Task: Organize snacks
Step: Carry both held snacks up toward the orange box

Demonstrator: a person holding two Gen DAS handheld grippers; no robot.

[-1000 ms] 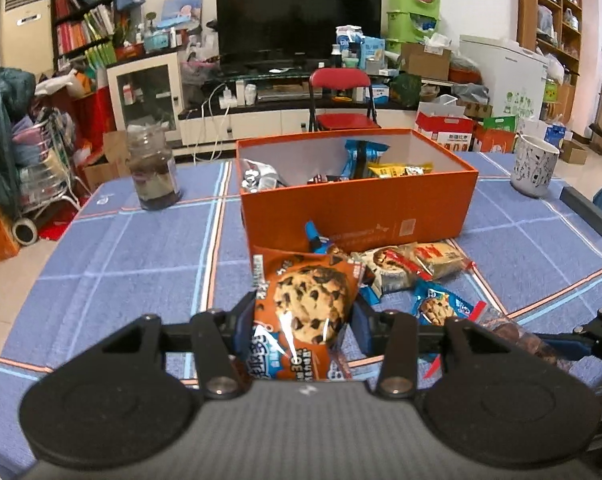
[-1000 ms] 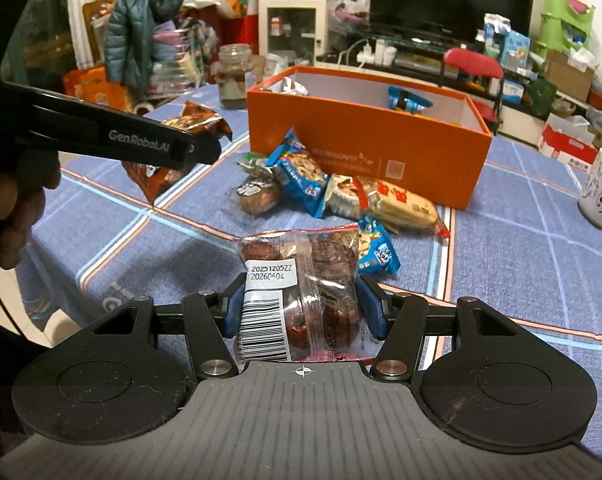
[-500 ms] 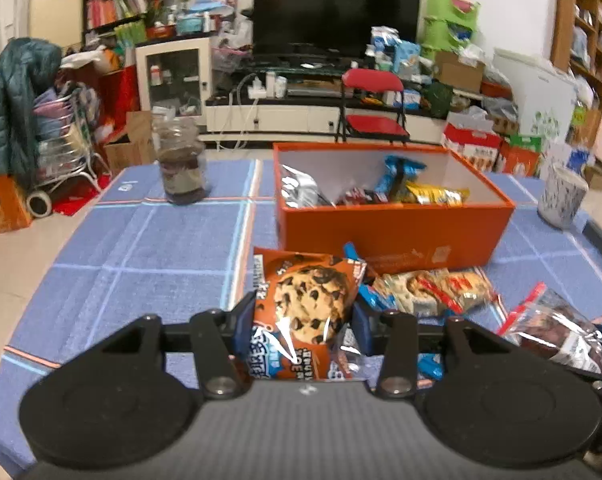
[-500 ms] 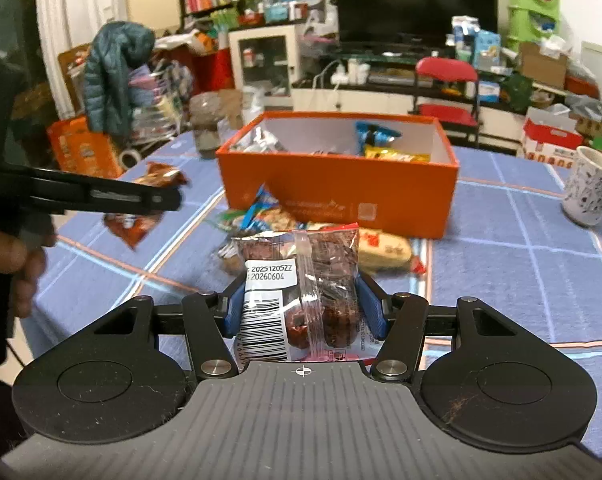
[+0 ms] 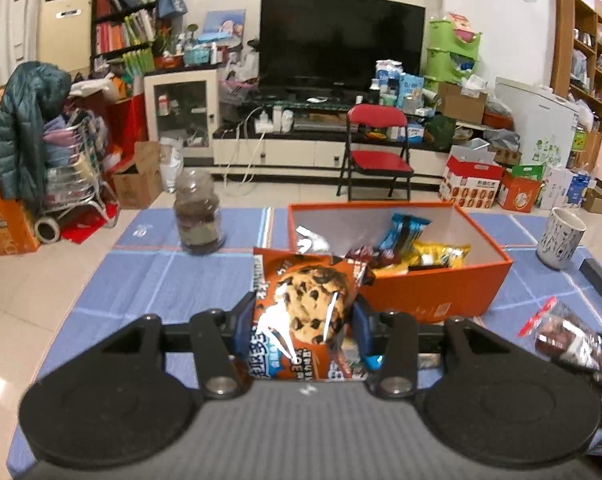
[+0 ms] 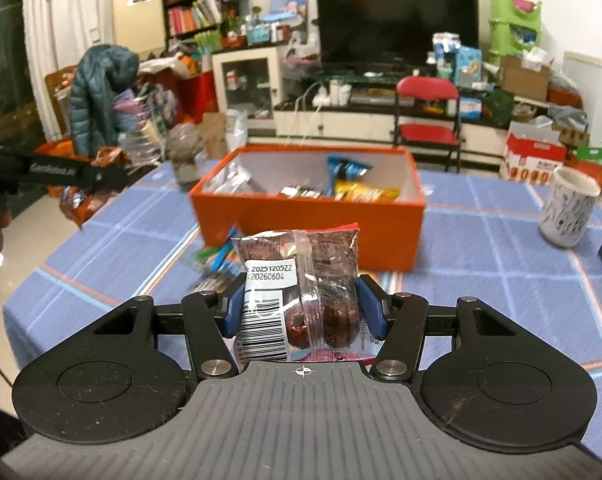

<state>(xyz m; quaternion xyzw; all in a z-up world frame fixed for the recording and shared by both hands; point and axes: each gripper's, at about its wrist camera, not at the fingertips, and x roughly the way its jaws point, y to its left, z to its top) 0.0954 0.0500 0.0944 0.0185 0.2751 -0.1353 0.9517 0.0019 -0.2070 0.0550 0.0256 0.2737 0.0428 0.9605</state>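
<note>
— Where do we have the cookie pack (image 5: 309, 312)?
— Clamped upright between our left gripper (image 5: 304, 320) pads, above the blue cloth (image 5: 157, 280), just before the orange box (image 5: 433, 292).
— And the clear bag (image 6: 301, 296)?
— Our right gripper (image 6: 301, 308) grips it by both sides, barcode facing us, the box (image 6: 313, 220) beyond with snacks (image 6: 361, 190) inside.

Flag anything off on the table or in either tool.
Nothing damaged or spilled. A few loose packets lie jumbled in front of the orange box, not yet inside. Left tool holds a cookie pack; right tool holds a clear bag, both squarely.
</note>
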